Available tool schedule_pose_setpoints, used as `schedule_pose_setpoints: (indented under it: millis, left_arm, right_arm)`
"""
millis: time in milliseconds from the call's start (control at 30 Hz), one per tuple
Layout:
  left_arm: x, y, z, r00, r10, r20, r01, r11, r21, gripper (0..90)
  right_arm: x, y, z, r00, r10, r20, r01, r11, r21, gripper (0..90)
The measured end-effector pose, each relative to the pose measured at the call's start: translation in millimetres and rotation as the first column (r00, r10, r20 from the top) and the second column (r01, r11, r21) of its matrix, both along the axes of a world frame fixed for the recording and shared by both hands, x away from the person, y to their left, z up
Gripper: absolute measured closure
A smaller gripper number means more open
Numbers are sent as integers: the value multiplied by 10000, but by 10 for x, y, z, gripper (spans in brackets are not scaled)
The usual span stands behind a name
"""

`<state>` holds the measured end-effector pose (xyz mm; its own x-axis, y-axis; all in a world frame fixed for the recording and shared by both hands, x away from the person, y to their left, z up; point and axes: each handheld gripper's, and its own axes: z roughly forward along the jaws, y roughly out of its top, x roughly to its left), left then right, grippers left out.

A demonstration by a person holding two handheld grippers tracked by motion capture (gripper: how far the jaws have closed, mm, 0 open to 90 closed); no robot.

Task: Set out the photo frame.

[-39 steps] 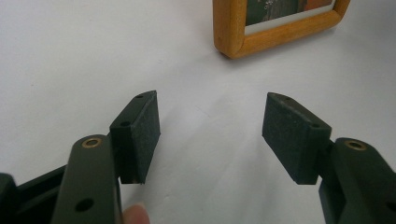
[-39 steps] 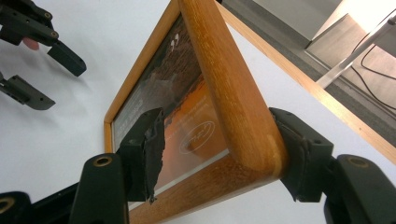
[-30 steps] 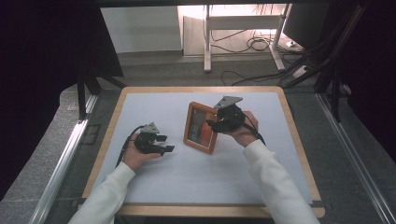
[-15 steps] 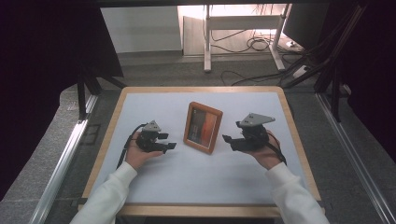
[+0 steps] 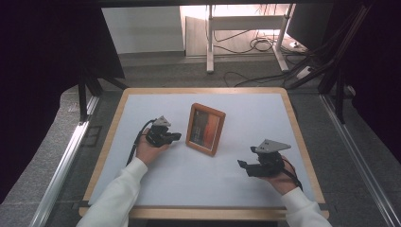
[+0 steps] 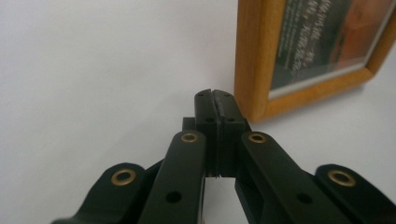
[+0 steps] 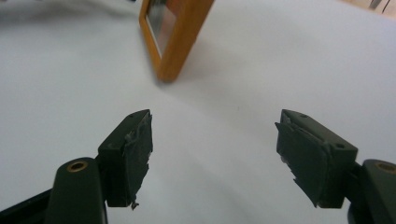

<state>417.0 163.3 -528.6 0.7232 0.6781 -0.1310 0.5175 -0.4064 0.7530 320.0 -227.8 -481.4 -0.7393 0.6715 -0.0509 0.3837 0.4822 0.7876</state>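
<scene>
The picture frame [image 5: 205,129] stands upright on the white surface [image 5: 189,179], leaning back a little on its own support, its glazed front turned toward you. It sits between your two claws, just beyond the tips of your left claw [image 5: 176,137] and well ahead of your right claw [image 5: 242,164], off to that claw's left.

In the left gripper view the frame's [image 6: 299,51] lower corner rises just past the left claw's [image 6: 215,100] tips and slightly to their right, near but apart from them as far as the picture shows. That claw is closed tight, pad against pad, with nothing between the pads.

In the right gripper view the right claw [image 7: 212,156] is spread wide with bare surface between its pads, and the frame [image 7: 175,35] is seen edge-on farther out, clearly separated from it. This claw holds nothing either.

Judging from how things lie, the standing-up of the frame looks done: it rests on its own, free of both claws, near the middle of the surface. What may be left is small. You could nudge it square with the closed left claw, which is already beside its edge, or simply draw both claws away. Take care with that left claw, since a brush against the corner could tip or turn the frame.
</scene>
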Motion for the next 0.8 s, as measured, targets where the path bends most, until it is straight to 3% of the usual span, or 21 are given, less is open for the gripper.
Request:
schedule_pose_setpoints:
  millis: [267,800]
  left_arm:
    - [96,-141,-58,9995,-268,-182,267,9996,-69,900]
    - [54,-150,-51,9983,-531,-220,532,9986,45,900]
  right_arm:
    - [-67,-90,-131,9997,-105,-235,101,9998,-163,261]
    - [-71,-121,-118,9996,-259,-132,257,9996,-152,261]
